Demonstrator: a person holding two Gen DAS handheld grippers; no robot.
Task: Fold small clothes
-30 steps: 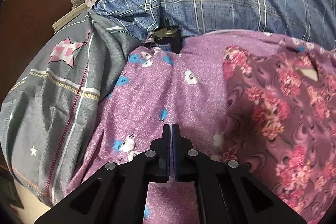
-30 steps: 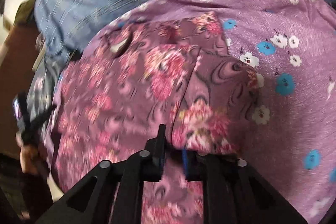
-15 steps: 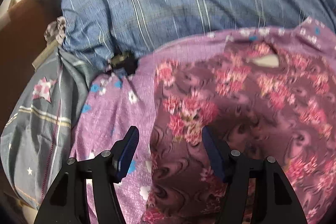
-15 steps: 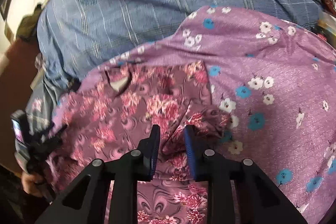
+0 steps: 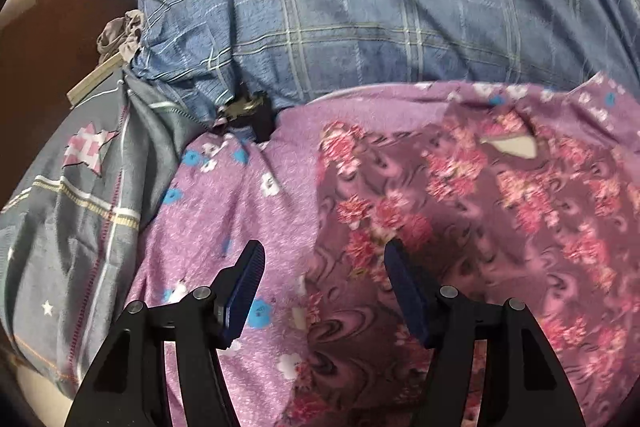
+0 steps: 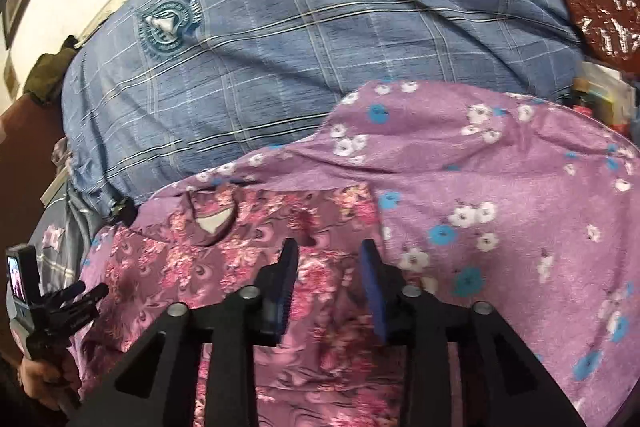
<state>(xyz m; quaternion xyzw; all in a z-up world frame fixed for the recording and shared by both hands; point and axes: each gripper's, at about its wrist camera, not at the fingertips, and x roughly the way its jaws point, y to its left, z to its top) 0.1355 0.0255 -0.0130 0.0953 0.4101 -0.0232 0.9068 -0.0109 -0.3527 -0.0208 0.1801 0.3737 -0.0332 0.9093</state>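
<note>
A small maroon garment with pink flowers (image 5: 480, 227) lies flat on a purple sheet with blue and white flowers (image 5: 224, 195); its neck opening with a pale label (image 5: 512, 146) faces away. My left gripper (image 5: 324, 263) is open and empty, just above the garment's left edge. In the right wrist view the garment (image 6: 180, 267) lies at the lower left on the purple sheet (image 6: 500, 195), its label (image 6: 212, 223) at the top. My right gripper (image 6: 328, 259) is open and empty above the garment's right edge. The left gripper (image 6: 52, 307) shows there at far left.
A blue checked quilt (image 5: 360, 7) is bunched behind the sheet, also in the right wrist view (image 6: 300, 27). A grey star-print cloth (image 5: 72, 195) lies left. A small black object (image 5: 248, 111) sits at the quilt's edge. A red foil bag (image 6: 596, 3) is at far right.
The left gripper went from shut to wide open and shifted toward the garment's left edge. The right gripper let go of the garment's fold, opened and pulled back; the garment now lies flatter.
</note>
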